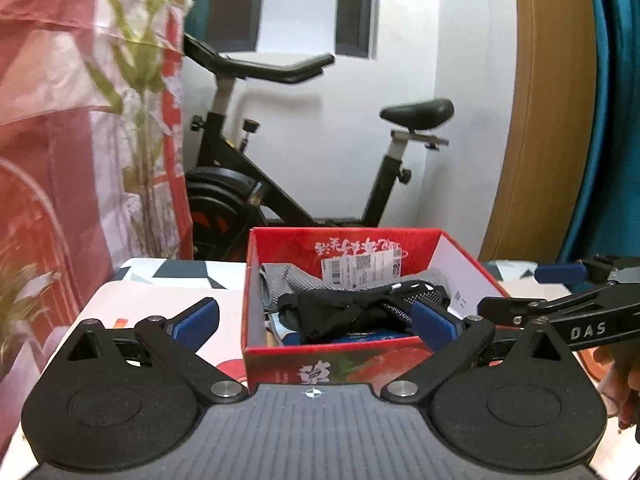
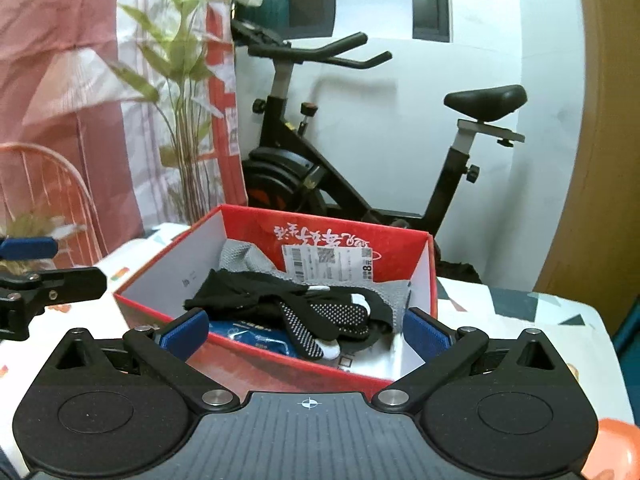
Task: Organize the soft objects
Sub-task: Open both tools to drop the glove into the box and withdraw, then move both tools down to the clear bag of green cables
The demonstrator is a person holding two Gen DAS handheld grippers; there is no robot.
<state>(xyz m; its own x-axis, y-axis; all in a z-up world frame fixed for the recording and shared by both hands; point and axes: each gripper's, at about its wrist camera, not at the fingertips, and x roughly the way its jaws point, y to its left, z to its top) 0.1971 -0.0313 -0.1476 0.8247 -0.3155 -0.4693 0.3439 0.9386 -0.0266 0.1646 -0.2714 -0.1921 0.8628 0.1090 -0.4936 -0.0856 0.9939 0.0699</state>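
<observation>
both hand-held grippers empty, jaws wide, just short of the red cardboard box (image 2: 276,364).
left hand-held gripper (image 1: 316,322) and right hand-held gripper (image 2: 306,332) should lift clear without snagging the black dotted fabric glove (image 2: 320,316) inside it.

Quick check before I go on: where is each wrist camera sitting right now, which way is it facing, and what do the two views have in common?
Left wrist: on the left gripper, jaws open, facing the red box head-on; the right gripper and a hand show at right.
Right wrist: on the right gripper, jaws open, facing the box from its right; the left gripper shows at left.
Shared: box, black garment, exercise bike, plant.
</observation>
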